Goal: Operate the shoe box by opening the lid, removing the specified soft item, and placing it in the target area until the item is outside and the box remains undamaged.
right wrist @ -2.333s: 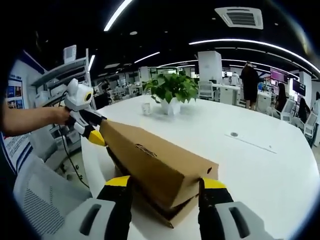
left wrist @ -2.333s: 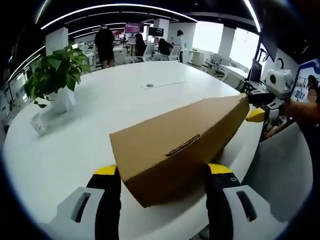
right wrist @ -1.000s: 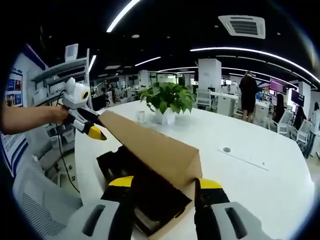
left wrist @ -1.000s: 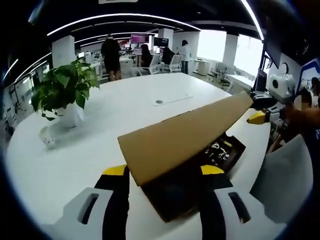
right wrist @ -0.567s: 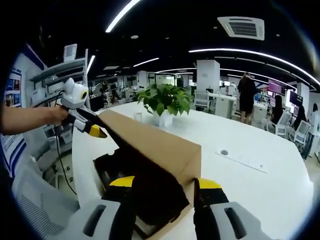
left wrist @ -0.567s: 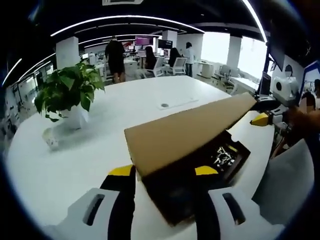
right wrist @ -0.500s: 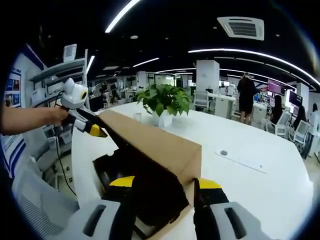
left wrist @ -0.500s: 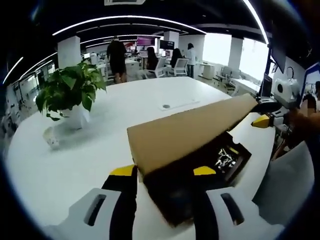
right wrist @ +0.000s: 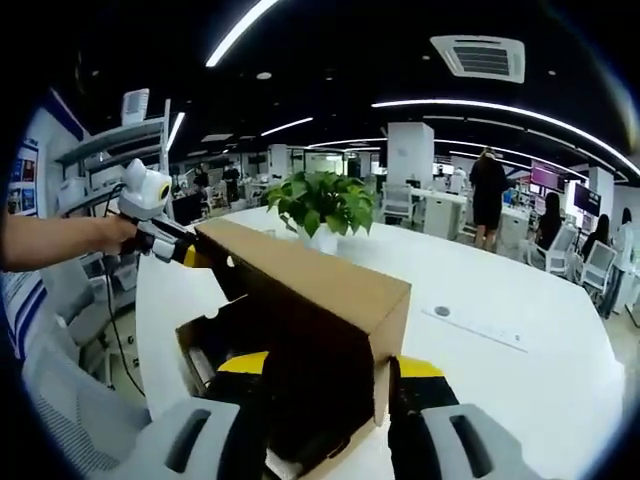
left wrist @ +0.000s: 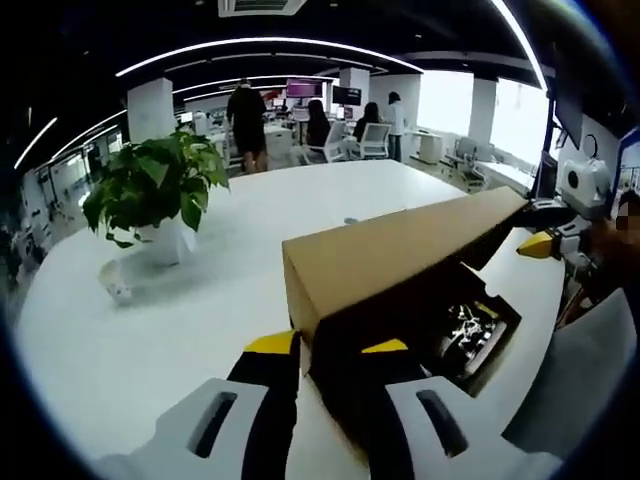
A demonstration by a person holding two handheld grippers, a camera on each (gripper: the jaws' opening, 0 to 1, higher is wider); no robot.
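Note:
A brown cardboard shoe-box lid is lifted up off its base and stands tilted over it. My left gripper is shut on the lid's near end. My right gripper holds the far end, by a person's hand. In the right gripper view the lid runs from my right gripper, shut on it, to my left gripper. The box base lies open on the white table, with a dark item with pale markings inside. The base looks dark inside here.
A potted green plant in a white pot and a small cup stand on the white table; the plant is behind the lid. A small disc lies on the table. Office chairs and people are far behind.
The lid has swung up higher off the base, showing more of the inside. The left gripper's jaws have drawn closer together on the lid's end.

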